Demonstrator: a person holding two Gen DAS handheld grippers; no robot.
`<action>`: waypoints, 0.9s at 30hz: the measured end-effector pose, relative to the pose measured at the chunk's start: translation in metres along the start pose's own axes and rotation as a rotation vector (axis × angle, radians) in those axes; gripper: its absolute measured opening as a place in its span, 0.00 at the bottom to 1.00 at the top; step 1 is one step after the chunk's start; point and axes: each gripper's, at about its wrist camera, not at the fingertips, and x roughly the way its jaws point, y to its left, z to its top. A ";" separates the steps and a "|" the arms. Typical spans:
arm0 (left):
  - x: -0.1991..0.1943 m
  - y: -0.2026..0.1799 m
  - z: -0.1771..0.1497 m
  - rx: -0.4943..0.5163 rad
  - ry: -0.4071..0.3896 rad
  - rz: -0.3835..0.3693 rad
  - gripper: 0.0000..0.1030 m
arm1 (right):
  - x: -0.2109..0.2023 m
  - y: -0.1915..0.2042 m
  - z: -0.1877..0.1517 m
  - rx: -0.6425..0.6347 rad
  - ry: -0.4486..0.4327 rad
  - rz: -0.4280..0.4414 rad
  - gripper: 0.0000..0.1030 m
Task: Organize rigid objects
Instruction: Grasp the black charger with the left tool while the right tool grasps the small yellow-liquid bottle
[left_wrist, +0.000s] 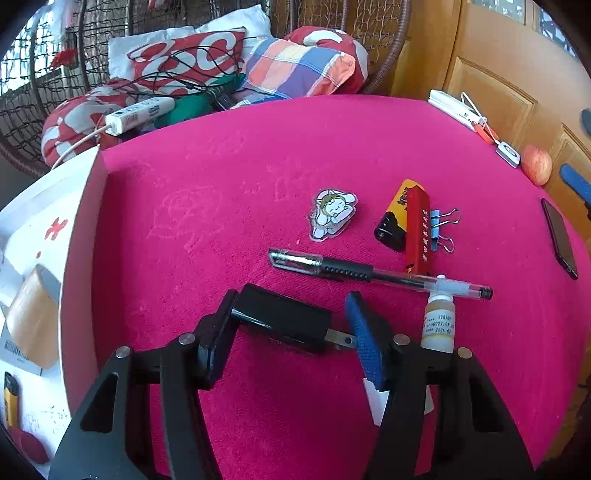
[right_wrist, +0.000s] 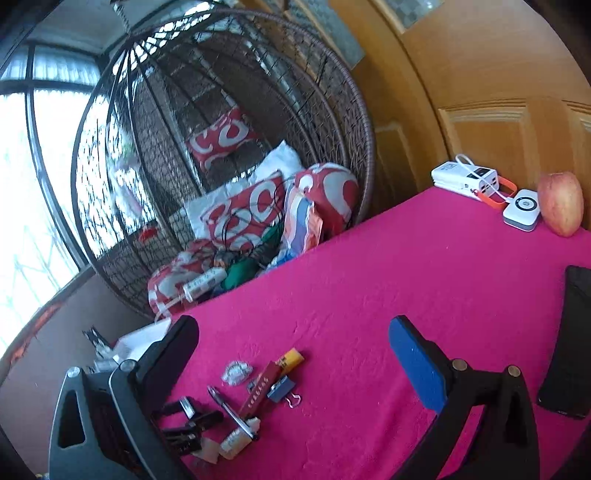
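**Holding the black plug block**

I have my left gripper (left_wrist: 291, 332) closed around a black plug charger (left_wrist: 280, 321). One finger presses its back end. The blue pad on the other finger touches the metal prongs (left_wrist: 341, 338). The charger sits low over the pink cloth (left_wrist: 221, 184), and I cannot tell if it is lifted or resting.

I think the charger is hard and light. It will not bend or squash. But the prongs are thin and smooth, so it could slip or turn in my grip. Squeezing the two flat sides of the body would feel safer to me.

My right gripper (right_wrist: 295, 354) is wide open and holds nothing. It hangs above the cloth.

Other small things lie close by: a pen (left_wrist: 373, 275), a little white bottle (left_wrist: 439, 325) touching the pen, a red box (left_wrist: 417, 232), a yellow and black lighter (left_wrist: 393, 221), a blue binder clip (left_wrist: 441, 229) and a cartoon sticker (left_wrist: 332, 214). A white box (left_wrist: 48, 229) sits just off the left edge of the cloth. That may be where things go.
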 end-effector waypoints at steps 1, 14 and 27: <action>-0.002 0.002 -0.001 -0.008 -0.005 -0.004 0.57 | 0.006 0.001 -0.002 -0.012 0.021 -0.021 1.00; -0.072 0.022 -0.018 -0.078 -0.144 -0.045 0.57 | 0.062 0.020 -0.042 -0.151 0.297 -0.033 0.70; -0.085 0.036 -0.026 -0.135 -0.167 -0.091 0.57 | 0.062 0.079 -0.110 -0.465 0.489 0.063 0.48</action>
